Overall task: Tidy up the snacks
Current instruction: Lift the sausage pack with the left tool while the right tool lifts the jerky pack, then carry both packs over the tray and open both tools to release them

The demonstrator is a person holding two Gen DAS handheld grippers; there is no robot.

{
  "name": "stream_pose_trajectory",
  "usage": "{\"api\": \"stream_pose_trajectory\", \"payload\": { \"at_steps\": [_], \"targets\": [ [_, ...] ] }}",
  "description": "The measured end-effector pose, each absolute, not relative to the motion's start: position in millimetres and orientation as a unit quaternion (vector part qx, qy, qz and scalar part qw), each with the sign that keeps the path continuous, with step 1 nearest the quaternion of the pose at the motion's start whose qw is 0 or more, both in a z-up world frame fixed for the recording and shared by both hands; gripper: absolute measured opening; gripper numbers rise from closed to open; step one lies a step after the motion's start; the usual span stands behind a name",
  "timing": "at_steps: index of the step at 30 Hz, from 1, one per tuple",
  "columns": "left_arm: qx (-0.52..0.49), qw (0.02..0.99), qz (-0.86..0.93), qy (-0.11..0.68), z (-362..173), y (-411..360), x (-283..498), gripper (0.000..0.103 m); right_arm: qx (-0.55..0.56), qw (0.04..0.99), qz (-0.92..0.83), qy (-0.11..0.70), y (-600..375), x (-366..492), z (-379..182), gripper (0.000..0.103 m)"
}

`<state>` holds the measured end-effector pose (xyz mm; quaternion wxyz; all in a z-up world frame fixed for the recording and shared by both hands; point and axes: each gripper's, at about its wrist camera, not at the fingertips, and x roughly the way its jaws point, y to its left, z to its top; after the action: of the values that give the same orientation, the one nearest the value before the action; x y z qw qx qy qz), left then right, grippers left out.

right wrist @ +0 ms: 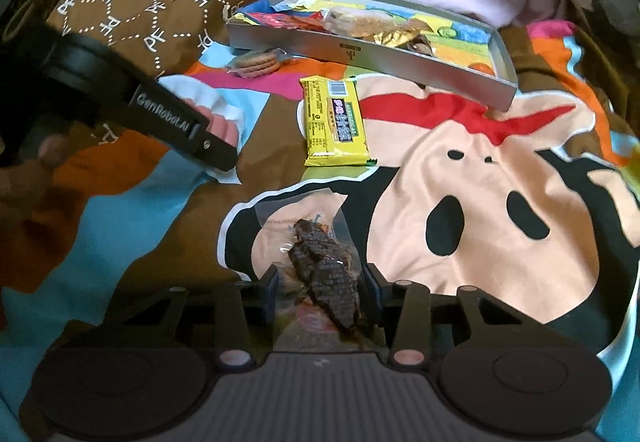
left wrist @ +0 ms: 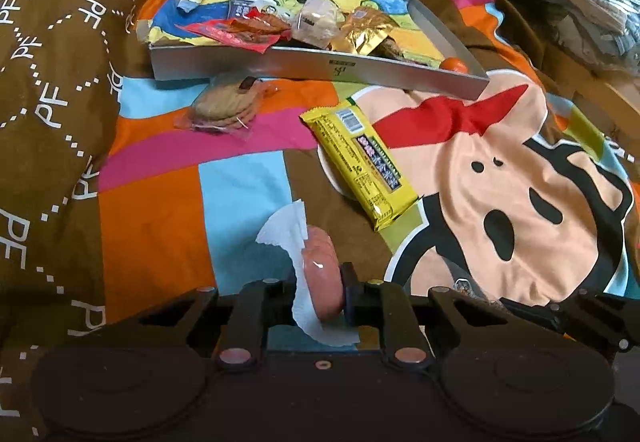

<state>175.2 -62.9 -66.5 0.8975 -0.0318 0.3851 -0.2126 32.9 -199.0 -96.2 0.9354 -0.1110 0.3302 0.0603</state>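
Left wrist view. The left tool [left wrist: 322, 292] is gripping a pink sausage snack [left wrist: 322, 274] in its white-edged wrapper, jaws nearly closed on it. Landmark: the grey tray [left wrist: 320, 72], lying on the patterned bedspread [left wrist: 160, 202] and already holding several wrapped snacks. The held sausage is hanging near the camera, well short of the tray. A clear pack of biscuits [left wrist: 226, 108] is lying just before the tray's front wall; a yellow bar [left wrist: 360, 158] is lying a little nearer than that.

Right wrist view. The right tool [right wrist: 322, 280] is standing partly open around a clear packet of dark dried meat [right wrist: 324, 274]; whether the pads are pressing on it, I cannot tell. That packet is lying on the bedspread, well short of the tray [right wrist: 400, 62], with the yellow bar [right wrist: 334, 122] between. The left tool [right wrist: 224, 158] is showing to the left.

Handling advice: closing squarely on the meat, not the loose film, is likely the surest grip; then lifting over the tray's front wall before releasing.
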Motion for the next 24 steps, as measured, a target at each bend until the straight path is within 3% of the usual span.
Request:
{"api": "stream_pose_trajectory", "payload": {
  "at_steps": [8,24],
  "targets": [
    [-0.044,0.905,-0.215,0.365,-61,-62,172,0.019,-0.195,0.939,0.028,0.283,-184,25,-95,0.046],
    [-0.072,0.934,-0.192,0.293,-1,-60,227,0.019,-0.185,0.965,0.031,0.184,-206,90,-36,0.046]
  ]
}}
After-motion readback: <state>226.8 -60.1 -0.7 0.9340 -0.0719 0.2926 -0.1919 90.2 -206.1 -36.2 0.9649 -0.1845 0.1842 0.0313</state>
